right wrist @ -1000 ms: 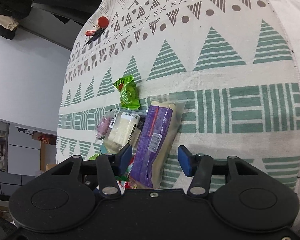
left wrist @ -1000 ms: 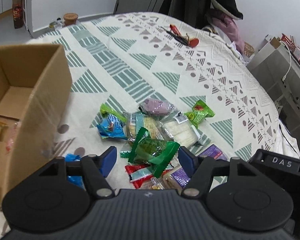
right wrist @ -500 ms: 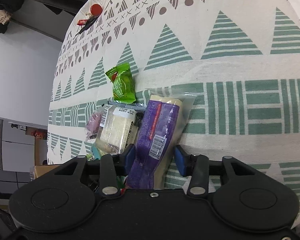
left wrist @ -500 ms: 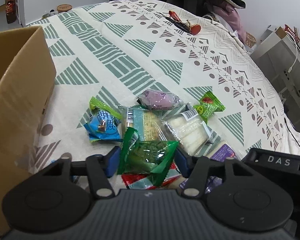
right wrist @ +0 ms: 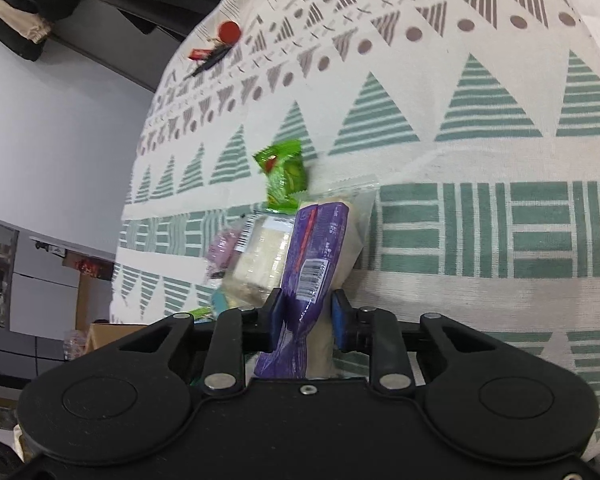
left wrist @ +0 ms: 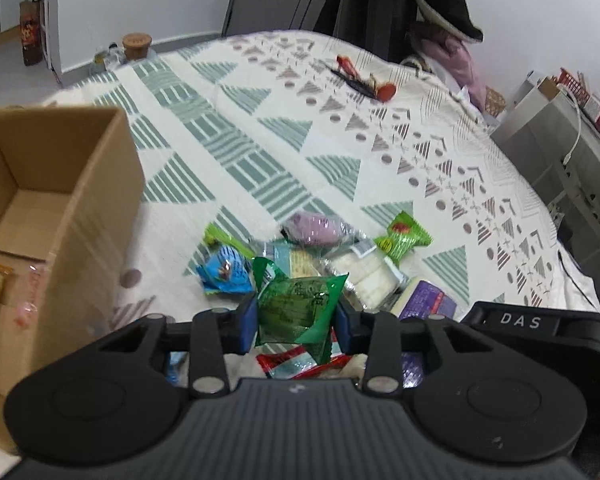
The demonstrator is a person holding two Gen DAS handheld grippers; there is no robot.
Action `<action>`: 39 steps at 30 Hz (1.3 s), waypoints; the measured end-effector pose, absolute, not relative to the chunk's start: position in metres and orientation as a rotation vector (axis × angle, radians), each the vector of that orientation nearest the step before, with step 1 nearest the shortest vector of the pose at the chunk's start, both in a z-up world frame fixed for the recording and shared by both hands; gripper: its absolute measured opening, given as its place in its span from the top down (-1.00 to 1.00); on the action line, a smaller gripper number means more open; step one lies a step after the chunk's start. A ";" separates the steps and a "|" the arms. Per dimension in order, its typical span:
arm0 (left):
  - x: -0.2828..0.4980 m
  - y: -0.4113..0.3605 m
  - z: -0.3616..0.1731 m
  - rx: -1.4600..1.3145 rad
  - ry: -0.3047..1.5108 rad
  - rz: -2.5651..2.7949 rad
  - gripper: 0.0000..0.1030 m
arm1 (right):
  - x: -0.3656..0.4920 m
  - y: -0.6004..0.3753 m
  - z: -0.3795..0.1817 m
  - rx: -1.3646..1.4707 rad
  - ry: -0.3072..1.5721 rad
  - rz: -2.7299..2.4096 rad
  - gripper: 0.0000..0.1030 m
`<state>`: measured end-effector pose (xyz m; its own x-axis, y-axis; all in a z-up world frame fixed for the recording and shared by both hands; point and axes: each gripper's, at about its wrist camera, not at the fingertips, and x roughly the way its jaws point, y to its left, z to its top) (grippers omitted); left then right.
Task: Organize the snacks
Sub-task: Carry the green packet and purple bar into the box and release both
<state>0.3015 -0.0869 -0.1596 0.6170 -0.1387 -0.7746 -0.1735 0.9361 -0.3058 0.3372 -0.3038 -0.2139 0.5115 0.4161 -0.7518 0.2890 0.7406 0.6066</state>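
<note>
A big round table under a cream tablecloth (left wrist: 260, 128) with green triangles fills the room in front of me, and at its near left edge stands an open cardboard box (left wrist: 60, 208) with a few packets already lying in the bottom. Beside the box, the rest of the snacks sit in a loose heap on the cloth: a clear-wrapped white cake (left wrist: 366, 276), a pale purple bun (left wrist: 312, 229), a blue packet (left wrist: 224, 270), a small bright green sachet (left wrist: 402, 240) at the far edge. The left gripper (left wrist: 296, 320) has just been closing and its blue pads now press either side of a dark green packet (left wrist: 300, 306), pinching it across the middle. The right gripper (right wrist: 306, 320) has likewise been closing and is clamped on the near end of a long purple-wrapped bar (right wrist: 314, 264) that lies against the white cake. I'd judge both to be light, crinkly film packs, slippery and soft, the contents likely to crush or crumble; the long bar, held by one end, may droop or swing, so a hold nearer its middle would carry it more steadily to the box
</note>
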 end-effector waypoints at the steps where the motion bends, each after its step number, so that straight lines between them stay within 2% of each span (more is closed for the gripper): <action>1: 0.299 -0.085 -0.155 -0.368 0.902 0.021 0.27 | 0.336 -0.304 -0.211 0.774 1.051 0.090 0.54; 22: 0.235 -0.044 -0.086 -0.339 0.786 0.153 0.27 | 0.307 -0.271 -0.162 0.757 0.939 0.324 0.56; 39: 0.204 0.012 -0.067 -0.368 0.745 0.235 0.27 | 0.291 -0.204 -0.133 0.636 0.895 0.533 0.56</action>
<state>0.2043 0.0116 -0.0674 0.7133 0.0779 -0.6965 -0.3357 0.9103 -0.2420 0.2911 -0.2042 -0.1332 0.5212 0.6614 -0.5394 -0.1592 0.6963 0.6999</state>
